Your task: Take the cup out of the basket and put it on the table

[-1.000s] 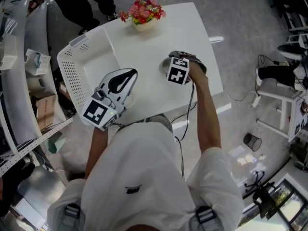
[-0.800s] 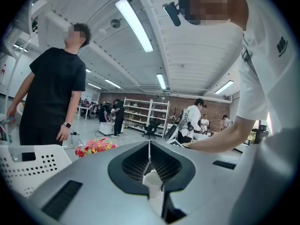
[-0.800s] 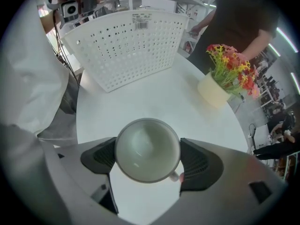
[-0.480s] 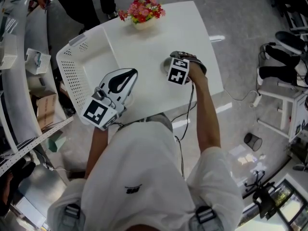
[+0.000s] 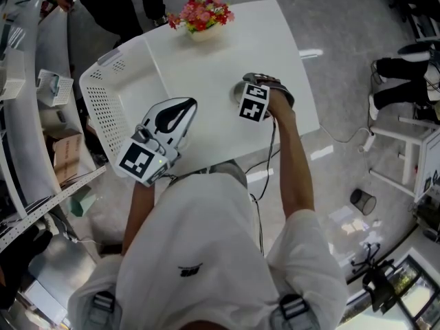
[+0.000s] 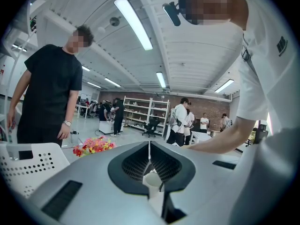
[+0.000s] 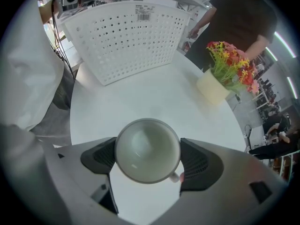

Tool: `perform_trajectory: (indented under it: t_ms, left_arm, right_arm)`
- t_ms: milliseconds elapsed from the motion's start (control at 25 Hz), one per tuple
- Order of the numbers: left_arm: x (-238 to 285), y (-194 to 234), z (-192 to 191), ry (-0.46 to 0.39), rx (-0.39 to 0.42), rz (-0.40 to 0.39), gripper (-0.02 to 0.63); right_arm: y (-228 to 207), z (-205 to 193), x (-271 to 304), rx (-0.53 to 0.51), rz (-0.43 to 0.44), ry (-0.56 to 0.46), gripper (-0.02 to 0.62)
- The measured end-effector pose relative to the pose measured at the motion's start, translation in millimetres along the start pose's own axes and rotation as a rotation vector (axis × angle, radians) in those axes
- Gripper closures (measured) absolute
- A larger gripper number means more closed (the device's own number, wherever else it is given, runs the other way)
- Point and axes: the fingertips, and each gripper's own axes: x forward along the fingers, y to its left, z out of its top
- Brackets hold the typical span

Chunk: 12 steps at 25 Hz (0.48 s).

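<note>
The right claw (image 7: 147,159) is clamped on the cup (image 7: 146,146) near the desk's (image 7: 154,95) right edge; the left claw (image 6: 149,156) is pressed together.

The scene holds one white ceramic cup (image 7: 147,150), one white perforated plastic basket (image 7: 131,36) and one cream pot of red flowers (image 7: 213,89).

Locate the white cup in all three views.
Head view: white ceramic cup, near edge of the white table, mostly hidden under the right gripper.
Left gripper view: not in it.
Right gripper view: bottom centre, seen from above, clamped between the fingers.
Shared landmark: red-and-pink flowers in a cream pot, visible in all three views.
</note>
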Motion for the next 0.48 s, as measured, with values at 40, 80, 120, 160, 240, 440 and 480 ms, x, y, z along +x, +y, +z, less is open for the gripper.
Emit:
perform_trajectory:
  t_ms: [40,80,120,160,240,440,480]
  left_arm:
    - [0.4,-0.7,-0.2,0.000,0.000,-0.001,0.586]
    - [0.8,-1.2,-0.5,0.001,0.000,-0.002,0.586]
    - [1.2,-1.5,-0.9,0.003,0.000,-0.002,0.586]
    - [1.7,-1.8,-1.1,0.003,0.000,-0.003,0.586]
    - [2.5,-2.7,-0.7,0.003,0.001,-0.004,0.586]
    - [4.5,-6.4,0.0,0.001,0.003,-0.012,0.586]
    - [5.1,-7.3,-0.2,0.002,0.003,-0.015,0.586]
  right_arm:
    - [-0.1,-0.1,0.1,0.001,0.000,-0.002,0.175]
    - [-0.3,0.0,0.4,0.002,0.000,-0.004,0.175]
    - [-0.8,0.1,0.6,0.003,0.001,-0.005,0.175]
    - [-1.3,0.4,0.7,0.005,0.001,-0.007,0.175]
    - [-1.7,1.0,0.6,0.008,0.003,-0.010,0.175]
    - [-0.5,1.1,0.2,0.008,0.005,-0.015,0.175]
    - [-0.1,0.7,0.1,0.009,0.005,-0.016,0.175]
